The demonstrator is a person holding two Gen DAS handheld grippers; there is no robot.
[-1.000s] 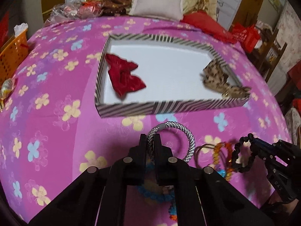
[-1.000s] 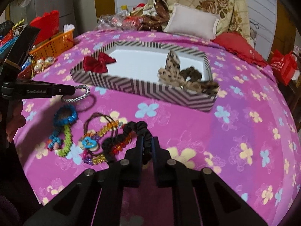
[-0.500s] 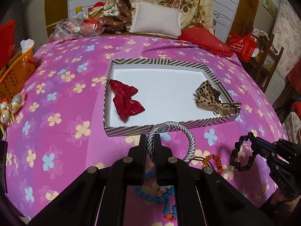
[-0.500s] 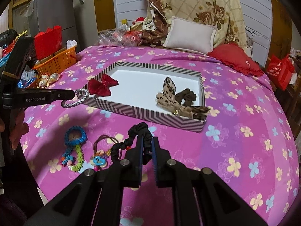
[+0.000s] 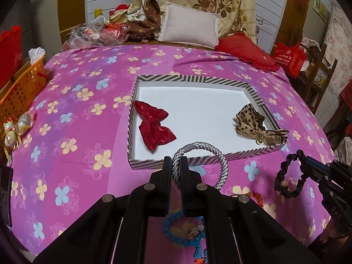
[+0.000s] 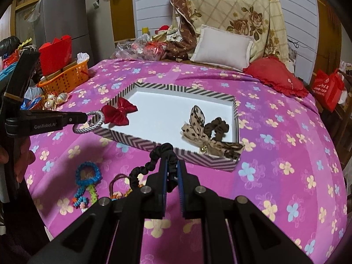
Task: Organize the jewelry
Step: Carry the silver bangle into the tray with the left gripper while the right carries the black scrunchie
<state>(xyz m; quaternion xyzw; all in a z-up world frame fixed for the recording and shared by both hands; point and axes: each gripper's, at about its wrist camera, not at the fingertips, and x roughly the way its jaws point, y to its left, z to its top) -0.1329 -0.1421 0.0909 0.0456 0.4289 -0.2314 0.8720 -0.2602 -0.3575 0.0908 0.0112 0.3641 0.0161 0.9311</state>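
Mid-carry toward the striped shallow cardboard tray (image 5: 253,154). Left gripper (image 5: 175,167) clenched on a stiff grey-white braided rope bracelet (image 5: 211,151), hung clear of the pink flowered bedspread (image 5: 66,154). Right gripper (image 6: 172,169) pinched a limp black ruched fabric scrunchie (image 6: 151,165). Next, probably: over the rim, then release beside the shiny red satin bow (image 5: 154,125).

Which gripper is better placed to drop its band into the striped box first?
Probably the left gripper: its silver band already overlaps the striped box rim. The right gripper's black band hangs short of it.
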